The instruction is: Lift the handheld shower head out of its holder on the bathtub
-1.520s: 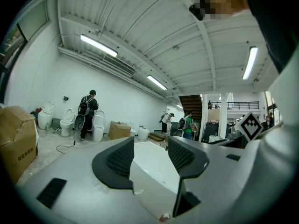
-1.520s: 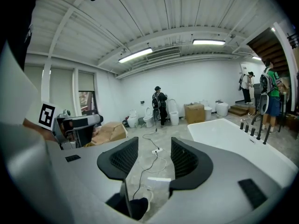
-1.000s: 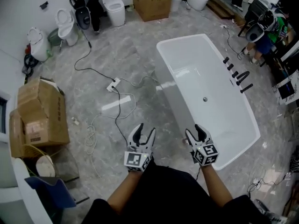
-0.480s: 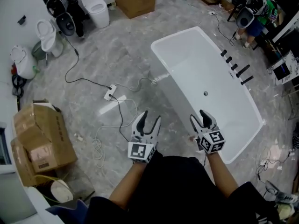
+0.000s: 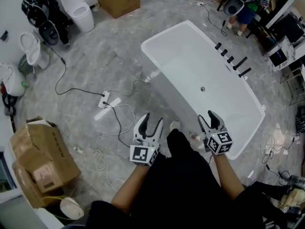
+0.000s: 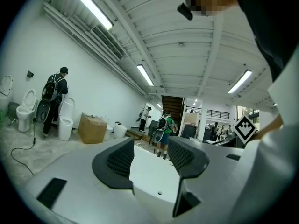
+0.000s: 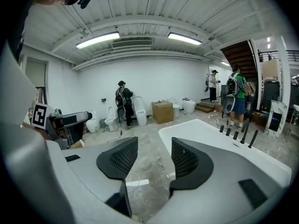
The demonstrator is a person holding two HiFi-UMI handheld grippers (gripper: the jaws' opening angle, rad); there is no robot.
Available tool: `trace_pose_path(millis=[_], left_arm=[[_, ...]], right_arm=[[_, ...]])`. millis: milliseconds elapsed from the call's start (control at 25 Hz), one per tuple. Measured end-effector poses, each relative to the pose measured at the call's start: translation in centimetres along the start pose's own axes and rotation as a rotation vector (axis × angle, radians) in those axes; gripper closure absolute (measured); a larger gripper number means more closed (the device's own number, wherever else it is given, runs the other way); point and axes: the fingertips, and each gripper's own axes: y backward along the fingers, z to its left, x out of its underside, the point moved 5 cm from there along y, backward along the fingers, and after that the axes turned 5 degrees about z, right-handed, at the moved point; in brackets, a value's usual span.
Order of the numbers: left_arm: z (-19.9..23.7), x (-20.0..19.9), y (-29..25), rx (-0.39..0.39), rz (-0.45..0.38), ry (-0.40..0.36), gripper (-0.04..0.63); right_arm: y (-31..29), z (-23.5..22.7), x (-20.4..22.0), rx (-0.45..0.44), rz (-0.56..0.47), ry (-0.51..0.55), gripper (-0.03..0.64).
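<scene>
Since the earlier frames I have stepped closer to the bathtub [image 5: 151,65]. Its near long rim now runs just ahead of my body, and both tools keep the same raised posture in front of me.

Left tool [image 5: 151,119]: jaws apart, nothing between them, held above the grey floor [image 5: 109,61] just beside the tub's near side. Its own view confirms the open gap, with the white tub interior beyond.

Right tool [image 5: 208,118]: jaws apart and empty, held over the tub's near rim, toward its right end.

The handheld shower head [image 5: 244,72] stands in its holder at the right end of a row of black fittings [image 5: 224,52] on the far long rim. It is well apart from both tools and untouched.

A power strip [image 5: 103,100] with cables lies on the floor left of the tub.
</scene>
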Motion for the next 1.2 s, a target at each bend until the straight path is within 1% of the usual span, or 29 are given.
trace_pose_path(millis=[280,400,560,880,1080,1200], left_arm=[[0.0,0.6,-4.1,0.047,0.055,-0.015,0.390],[-0.1,0.9,-6.6,0.073,0.079,-0.027,0.390],[-1.1,0.5,-10.9,0.114,0.103,-0.044,0.390],[-3.2,-0.6,-20.5,0.214,0.134,-0.066,0.390],[-5.0,-0.9,-26.4,0.279,0.158,-0.080,0.390],[-6.2,-1.6,-29.5,0.305,0.162,-0.086,0.390]], right_arm=[[-1.8,-2.7,0.4,0.027,-0.017,-0.067,0.422],[-2.7,-4.8,0.1,0.050,-0.034,-0.099,0.422],[-3.9,-8.3,-1.1,0.078,-0.058,-0.115,0.422],[-5.9,-15.2,-2.5,0.144,-0.073,-0.156,0.422],[-6.9,-19.2,-2.6,0.176,-0.067,-0.197,0.422],[-7.1,-20.9,-3.0,0.181,-0.055,-0.212,0.422]])
